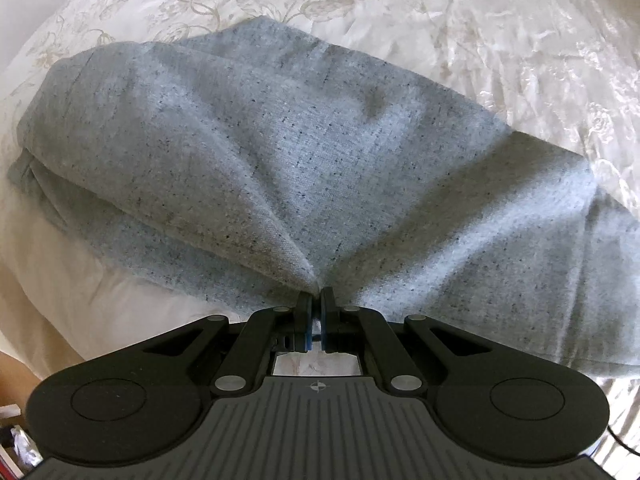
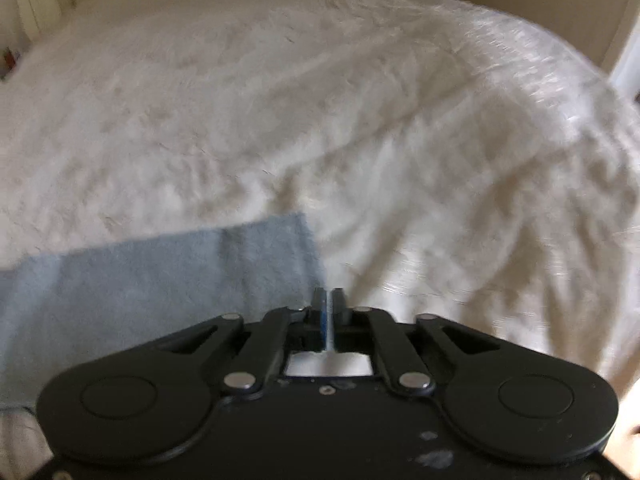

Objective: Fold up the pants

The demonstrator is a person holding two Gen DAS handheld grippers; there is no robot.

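While the cream bedspread (image 1: 500, 28) fills both views, satiny, crinkled and worked with a pale flower pattern ahead of the left tongs, the grey pants (image 1: 280, 152) sprawl across it as a broad, soft heap. That fabric is a flecked, heathered knit, thick and matte, doubled over with a rounded fold up ahead and to the left of the left tongs, and creases fanning out from one pinched point. Right at that point sit the left tongs (image 1: 316, 296), black with blue pads, clamped tight on a gathered ridge of the cloth. Over on the other side, the picture is blurred; a flat, straight-edged end of the pants (image 2: 160, 280) lies ahead and to the left of the right tongs (image 2: 329, 298), its corner just beside the tips. Those right tongs are almost closed, a thin bright slit between the pads, and whether any cloth is caught in them I cannot tell.
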